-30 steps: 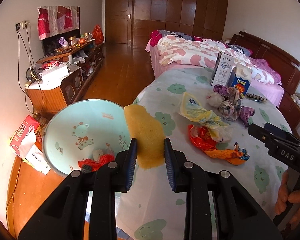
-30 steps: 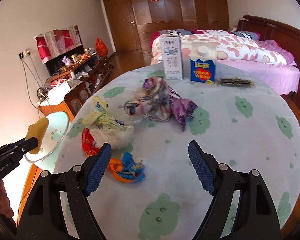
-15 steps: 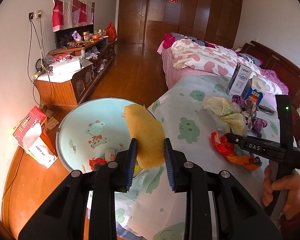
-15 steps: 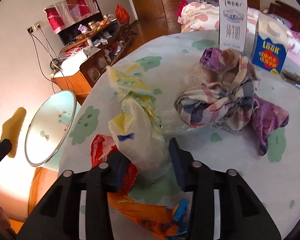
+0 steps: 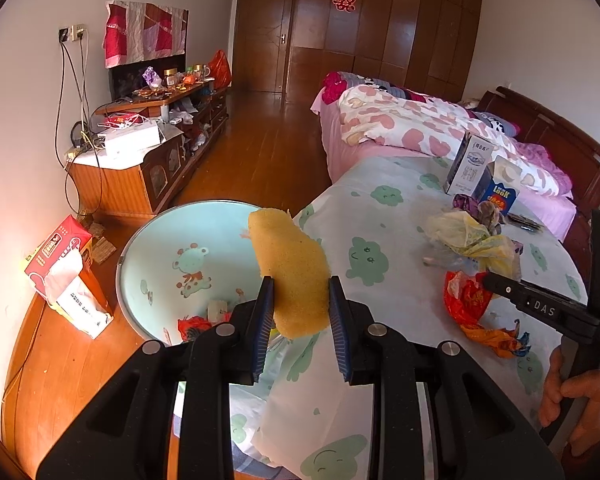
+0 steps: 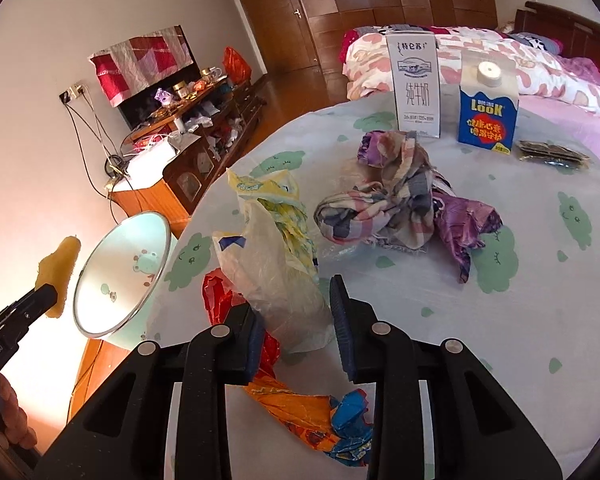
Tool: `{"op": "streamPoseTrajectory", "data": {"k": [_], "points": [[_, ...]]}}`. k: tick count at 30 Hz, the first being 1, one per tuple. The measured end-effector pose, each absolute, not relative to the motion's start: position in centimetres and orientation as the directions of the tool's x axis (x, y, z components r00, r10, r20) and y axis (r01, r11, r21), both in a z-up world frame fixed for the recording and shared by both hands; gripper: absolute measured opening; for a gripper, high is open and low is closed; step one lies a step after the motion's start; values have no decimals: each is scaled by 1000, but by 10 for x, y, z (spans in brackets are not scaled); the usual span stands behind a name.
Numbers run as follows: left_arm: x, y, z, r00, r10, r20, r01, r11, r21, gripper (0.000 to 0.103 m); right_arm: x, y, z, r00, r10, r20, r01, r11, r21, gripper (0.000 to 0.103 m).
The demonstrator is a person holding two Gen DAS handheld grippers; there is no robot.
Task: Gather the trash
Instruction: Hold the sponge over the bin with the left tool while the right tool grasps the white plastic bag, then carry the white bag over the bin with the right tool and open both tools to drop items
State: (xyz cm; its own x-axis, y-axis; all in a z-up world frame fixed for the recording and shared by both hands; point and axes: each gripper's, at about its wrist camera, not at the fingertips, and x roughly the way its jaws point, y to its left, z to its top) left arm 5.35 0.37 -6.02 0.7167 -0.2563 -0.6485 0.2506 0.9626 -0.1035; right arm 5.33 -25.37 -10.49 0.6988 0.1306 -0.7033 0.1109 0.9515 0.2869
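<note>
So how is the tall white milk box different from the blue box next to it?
The tall white milk carton stands higher and narrower; the blue LOOK carton is shorter and squatter. The blue carton shows a round white cap on top; the white carton shows none. Both stand upright, side by side, on the table.

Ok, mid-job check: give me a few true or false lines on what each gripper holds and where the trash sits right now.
1. The left gripper is shut on the yellow sponge. True.
2. The light blue basin holds nothing. False: red and white scraps lie in its bottom.
3. The right gripper is closed around the pale plastic bag. True.
4. Both cartons lie tipped over. False: the white milk carton and the blue carton stand upright on the table.
5. The orange wrapper is in the basin. False: it lies on the table under the right gripper.
</note>
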Motion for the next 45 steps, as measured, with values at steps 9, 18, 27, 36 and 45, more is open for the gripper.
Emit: {"op": "streamPoseTrajectory", "data": {"k": [9,18,27,36,45], "points": [[55,4,-64,707,-256,-659,246,963,-110,27,34,-274,-114,688,90,-720,201,930,308,44],[57,7,-65,709,-248,-660,235,966,-110,27,34,-278,-110,719,52,-693,196,941,274,51],[57,13,-61,716,-236,-658,219,970,-109,27,29,-280,-93,759,51,-649,187,938,293,13],[60,23,-60,721,-219,-658,191,975,-116,27,12,-264,-50,852,-63,-520,199,957,211,13],[67,37,-55,730,-185,-658,150,982,-110,27,29,-228,-36,869,26,-494,91,973,212,13]]}}
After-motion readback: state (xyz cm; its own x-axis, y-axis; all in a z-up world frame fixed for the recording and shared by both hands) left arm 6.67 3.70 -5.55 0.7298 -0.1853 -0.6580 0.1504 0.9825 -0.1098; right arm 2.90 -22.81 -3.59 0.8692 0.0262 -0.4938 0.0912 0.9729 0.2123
